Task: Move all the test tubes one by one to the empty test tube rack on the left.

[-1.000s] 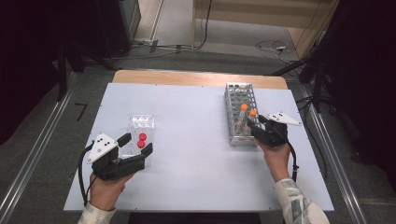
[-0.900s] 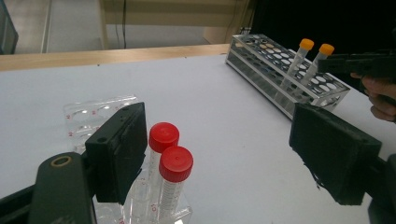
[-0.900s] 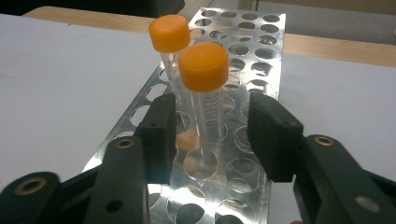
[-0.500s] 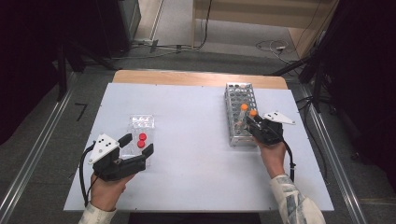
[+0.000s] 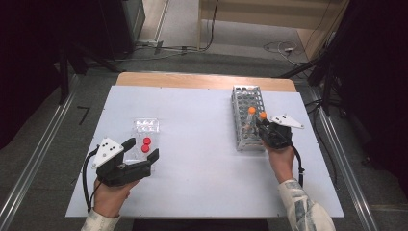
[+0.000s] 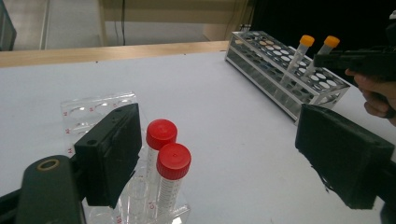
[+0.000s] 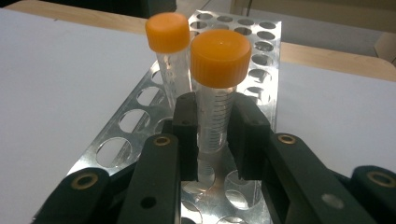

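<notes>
Two red-capped clear plastic tubes (image 5: 145, 145) standing upright in a small clear plastic holder (image 5: 146, 126) at the near left of the white table (image 5: 192, 144). Left gripper (image 5: 142, 151) resting just beside them, jaws spread wide — nothing between the pads, the red caps (image 6: 167, 148) lying between the two black jaws in the left gripper view but untouched.

Further right, bare white tabletop, then a long metal perforated rack (image 5: 248, 107) running near to far, with two orange-capped clear graduated tubes (image 5: 255, 122) upright in its near holes. Right gripper (image 5: 260, 129) at the near end of that rack, jaws just closed in on the nearer orange-capped tube (image 7: 215, 100); black pads (image 7: 185, 135) pressing its clear wall below the cap, tube bottom still seated in its hole. Second orange-capped tube (image 7: 170, 56) just beyond, apart from the pads.

Step in hand, by judgement: grasp made, lift not yet begun. Next move — a straight pull upward along the tube's axis until clear of the rack, keeping off the neighbouring tube, likely then a carry leftward toward the clear holder.
</notes>
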